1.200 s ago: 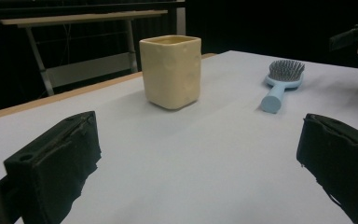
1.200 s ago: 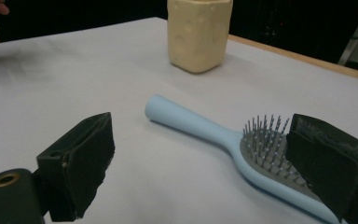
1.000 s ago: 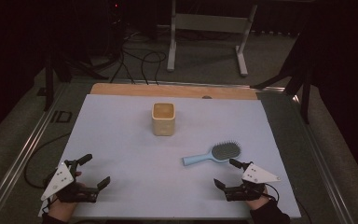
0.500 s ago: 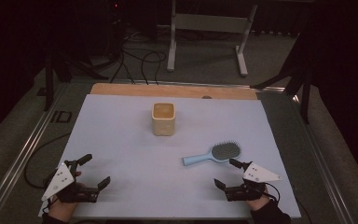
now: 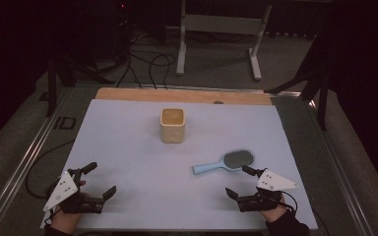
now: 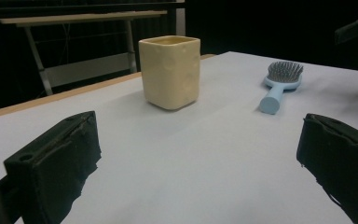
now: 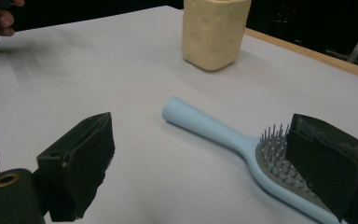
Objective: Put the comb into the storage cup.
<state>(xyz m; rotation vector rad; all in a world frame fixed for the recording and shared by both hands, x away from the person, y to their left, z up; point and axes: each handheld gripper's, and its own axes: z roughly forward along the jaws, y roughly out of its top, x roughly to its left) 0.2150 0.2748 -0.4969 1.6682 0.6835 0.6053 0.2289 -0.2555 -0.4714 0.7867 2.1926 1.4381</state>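
We see the light blue hairbrush point(image 5: 222, 164) lying flat on the pale sheet of the bench point(image 5: 128, 132), toward its near right part, bristles up. Its long axis runs nearly across the bench with a slight slant: the oval head points right and a little away from us, the handle end points left and a little toward us.

Just beside the head, on its near side, sits our right gripper point(image 5: 240, 182), resting low at the bench's near edge with its jaws spread wide and nothing between them. In the right gripper view the hairbrush point(image 7: 242, 149) lies between the two jaws, its head next to the right-hand jaw; we cannot tell whether they touch.

Farther back, near the middle of the bench, a cream square cup point(image 5: 172, 125) stands upright, well apart from the hairbrush.

At the near left corner our left gripper point(image 5: 96, 179) also rests low, jaws wide and empty, well apart from both things.
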